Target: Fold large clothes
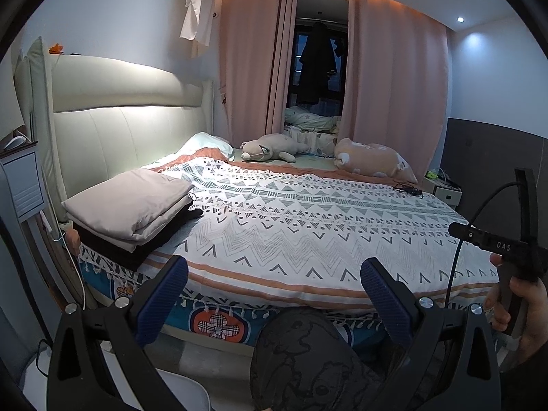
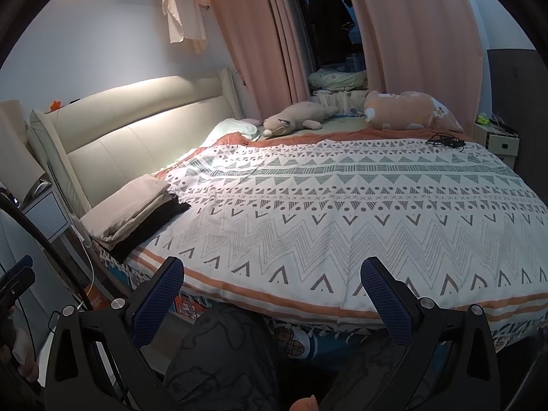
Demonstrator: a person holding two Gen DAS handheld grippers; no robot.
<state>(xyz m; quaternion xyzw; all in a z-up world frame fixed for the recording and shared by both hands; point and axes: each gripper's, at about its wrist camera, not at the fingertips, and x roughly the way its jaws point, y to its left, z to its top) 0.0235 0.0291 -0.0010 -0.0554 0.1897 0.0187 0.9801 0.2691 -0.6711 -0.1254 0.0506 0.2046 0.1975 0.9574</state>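
Both tongs, left [image 1: 274, 303] and right [image 2: 272, 303], are spread and hold nothing, hovering at the near edge of the bed [image 1: 308, 226]. Step, as judged: between garments. A folded stack [image 1: 133, 212] of beige on black lies at the bed's near-left corner, long axis running toward the headboard [image 1: 137, 130]. Next move calls for fetching an unfolded garment; none shows on the patterned bedspread [image 2: 342, 212].

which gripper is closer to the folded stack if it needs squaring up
Left, probably. The folded stack lies at the bed's left corner, nearer the open left hand-held gripper than the open right hand-held gripper.
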